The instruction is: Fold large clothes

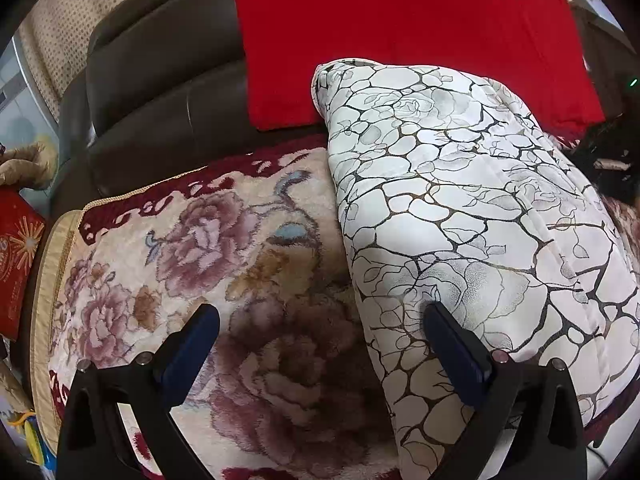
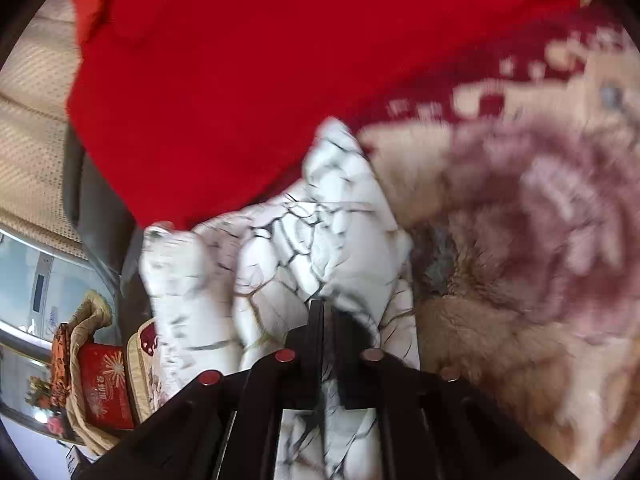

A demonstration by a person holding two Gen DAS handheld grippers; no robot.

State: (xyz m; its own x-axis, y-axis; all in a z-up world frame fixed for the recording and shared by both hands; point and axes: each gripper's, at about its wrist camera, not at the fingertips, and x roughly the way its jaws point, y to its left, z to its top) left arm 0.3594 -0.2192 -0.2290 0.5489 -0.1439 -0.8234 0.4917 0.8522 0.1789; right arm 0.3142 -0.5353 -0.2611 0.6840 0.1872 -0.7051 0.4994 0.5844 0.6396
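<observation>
A white padded garment [image 1: 460,208] with a black crackle pattern lies folded over on a floral plush blanket [image 1: 192,264]. My left gripper [image 1: 320,320] stands open low over the blanket, its right finger [image 1: 452,344] against the garment's near edge and its left finger [image 1: 192,336] over bare blanket. In the right wrist view my right gripper [image 2: 327,308] is shut on a bunched fold of the same white garment [image 2: 304,240], which hangs crumpled ahead of the fingers. That view is blurred.
A red cloth [image 1: 400,40] lies on the dark brown sofa back [image 1: 160,92] beyond the garment, also the red cloth [image 2: 260,80] in the right wrist view. A red box [image 1: 16,256] sits off the blanket's left edge; a red box [image 2: 104,384] and basket show lower left.
</observation>
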